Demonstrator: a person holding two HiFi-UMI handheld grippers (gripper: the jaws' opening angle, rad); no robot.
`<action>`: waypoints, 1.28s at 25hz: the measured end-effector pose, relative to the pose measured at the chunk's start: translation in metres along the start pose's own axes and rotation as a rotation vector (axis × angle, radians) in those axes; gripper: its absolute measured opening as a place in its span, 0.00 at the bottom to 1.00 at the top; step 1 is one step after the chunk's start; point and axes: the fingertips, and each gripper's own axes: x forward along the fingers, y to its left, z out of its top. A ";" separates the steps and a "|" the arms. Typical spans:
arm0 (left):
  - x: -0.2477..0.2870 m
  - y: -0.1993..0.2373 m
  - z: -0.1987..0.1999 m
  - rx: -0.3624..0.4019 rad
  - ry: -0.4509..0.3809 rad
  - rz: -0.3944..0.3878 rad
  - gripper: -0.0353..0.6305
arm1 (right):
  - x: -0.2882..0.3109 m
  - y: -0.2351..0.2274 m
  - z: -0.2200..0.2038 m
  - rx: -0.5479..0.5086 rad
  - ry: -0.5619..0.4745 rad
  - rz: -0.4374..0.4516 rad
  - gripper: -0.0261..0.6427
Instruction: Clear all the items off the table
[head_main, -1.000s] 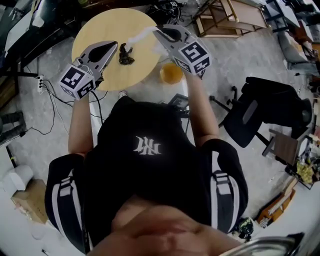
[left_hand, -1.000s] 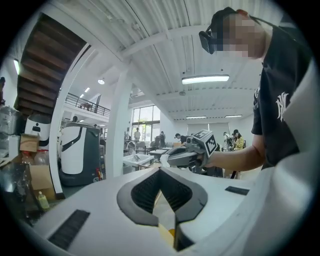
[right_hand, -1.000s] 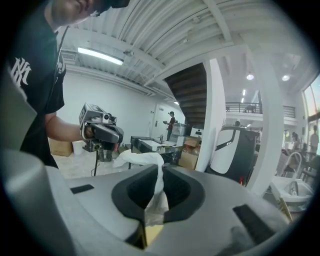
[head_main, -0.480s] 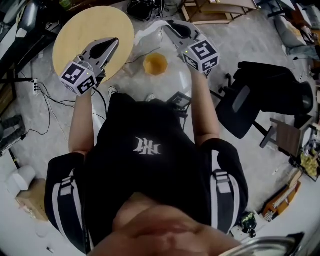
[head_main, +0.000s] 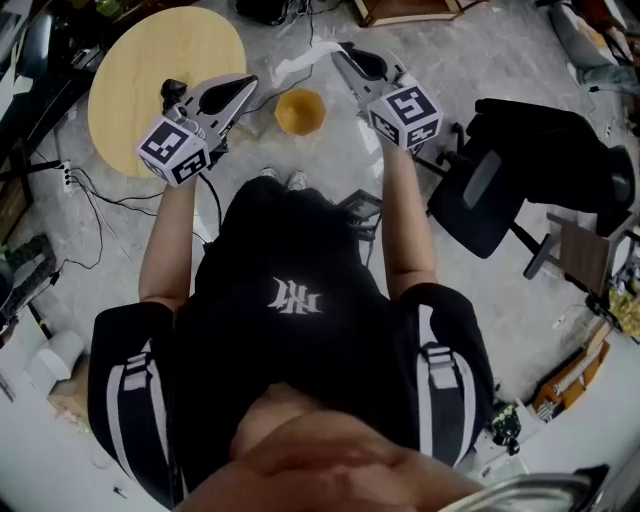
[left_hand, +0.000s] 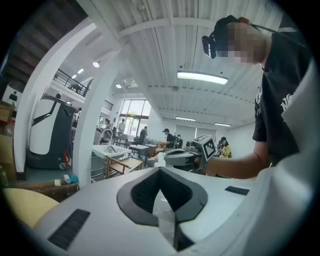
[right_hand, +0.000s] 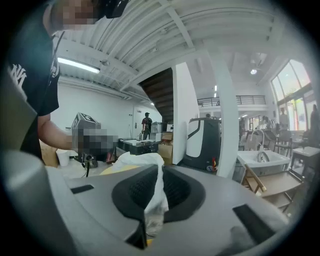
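Crinkled thin white plastic film (right_hand: 150, 192) between the right tongs' (head_main: 345, 52) ribbed black pads (right_hand: 177, 192); shells (right_hand: 240, 200) matt grey plastic. Bench (head_main: 140, 75), pale matt wood; floor (head_main: 330, 150), smooth mottled grey.

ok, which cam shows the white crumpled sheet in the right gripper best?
Right gripper view: the white crumpled sheet sits close up, pinched between the shut jaws of the right gripper, bunched past the tips. Head view shows only a pale strip off that gripper's tip. Left gripper view: a small white blob.

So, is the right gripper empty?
No, the right gripper is shut on a crumpled white wrapper that sticks out past its tips.
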 end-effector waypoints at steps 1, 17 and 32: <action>0.004 0.000 -0.006 -0.011 0.002 -0.008 0.07 | 0.002 0.001 -0.006 0.005 0.006 0.003 0.07; 0.045 0.035 -0.151 -0.110 -0.018 0.063 0.07 | 0.068 -0.008 -0.176 0.170 0.098 0.033 0.07; 0.095 0.074 -0.369 -0.195 0.018 0.108 0.07 | 0.131 -0.014 -0.394 0.180 0.148 0.050 0.07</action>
